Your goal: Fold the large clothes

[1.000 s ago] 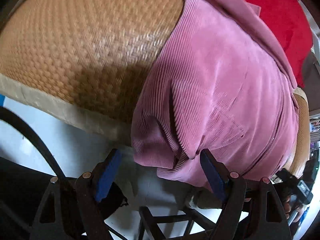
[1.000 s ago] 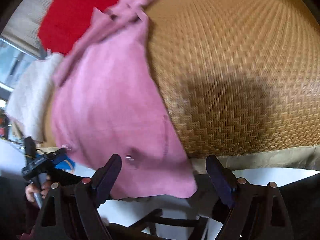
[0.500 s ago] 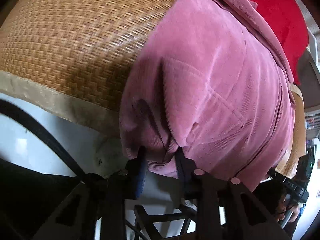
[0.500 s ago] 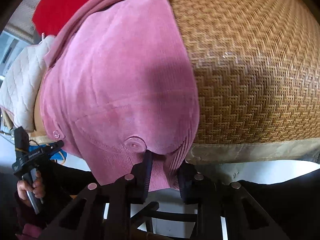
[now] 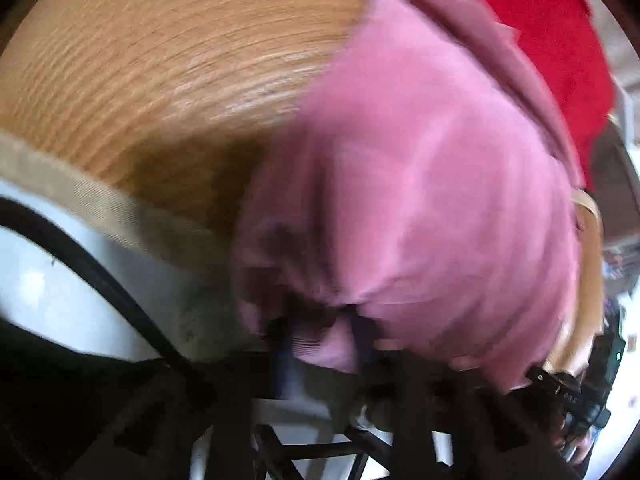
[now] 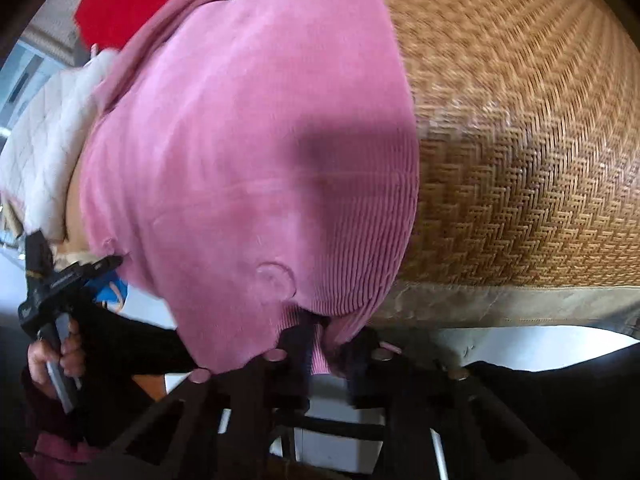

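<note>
Left gripper (image 5: 320, 336): jaws closed on near hem of pink garment (image 5: 420, 184). Right gripper (image 6: 320, 336): jaws pinching same hem, other corner. Garment spreads ahead of both jaws over woven mat (image 6: 520, 140). Corduroy, soft, limp, likely fairly heavy; hem corners suit grip. Beyond: red cloth (image 5: 552, 40), white quilt (image 6: 48, 140).
</note>
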`<action>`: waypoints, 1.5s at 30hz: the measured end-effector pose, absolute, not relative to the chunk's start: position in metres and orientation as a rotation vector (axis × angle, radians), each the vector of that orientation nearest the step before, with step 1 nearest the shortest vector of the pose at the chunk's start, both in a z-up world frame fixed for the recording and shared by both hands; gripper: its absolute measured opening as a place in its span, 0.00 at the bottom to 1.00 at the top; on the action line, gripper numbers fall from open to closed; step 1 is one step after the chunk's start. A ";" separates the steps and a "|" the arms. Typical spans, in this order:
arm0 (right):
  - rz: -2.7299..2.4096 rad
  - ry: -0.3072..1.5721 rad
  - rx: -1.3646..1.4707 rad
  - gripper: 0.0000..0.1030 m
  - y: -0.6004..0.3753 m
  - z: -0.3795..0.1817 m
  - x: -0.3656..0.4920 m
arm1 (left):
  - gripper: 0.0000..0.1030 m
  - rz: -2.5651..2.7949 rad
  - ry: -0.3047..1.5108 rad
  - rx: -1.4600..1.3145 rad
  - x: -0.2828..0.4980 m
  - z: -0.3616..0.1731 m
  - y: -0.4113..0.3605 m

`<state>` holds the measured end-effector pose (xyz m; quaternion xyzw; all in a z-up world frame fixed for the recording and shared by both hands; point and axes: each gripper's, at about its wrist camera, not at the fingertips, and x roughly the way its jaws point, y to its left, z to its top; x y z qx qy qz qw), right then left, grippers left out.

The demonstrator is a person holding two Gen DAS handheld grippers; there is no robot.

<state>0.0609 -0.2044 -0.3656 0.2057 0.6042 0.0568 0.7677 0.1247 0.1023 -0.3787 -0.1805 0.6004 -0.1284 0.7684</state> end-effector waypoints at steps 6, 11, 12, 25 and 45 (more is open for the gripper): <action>0.320 1.188 0.496 0.09 -0.185 -0.302 0.057 | 0.04 -0.399 1.166 -0.405 0.112 -0.333 0.105; 0.417 1.040 0.519 0.08 -0.178 -0.254 0.074 | 0.03 -0.490 1.042 -0.423 0.122 -0.275 0.113; 0.419 1.026 0.514 0.08 -0.175 -0.250 0.081 | 0.03 -0.495 1.023 -0.426 0.128 -0.266 0.115; 0.235 0.778 0.644 0.04 -0.279 -0.209 0.227 | 0.00 -0.379 0.835 -0.451 0.267 -0.191 0.121; 0.241 1.107 0.647 0.78 -0.275 -0.314 0.056 | 0.76 -0.221 1.347 -0.431 0.119 -0.368 0.158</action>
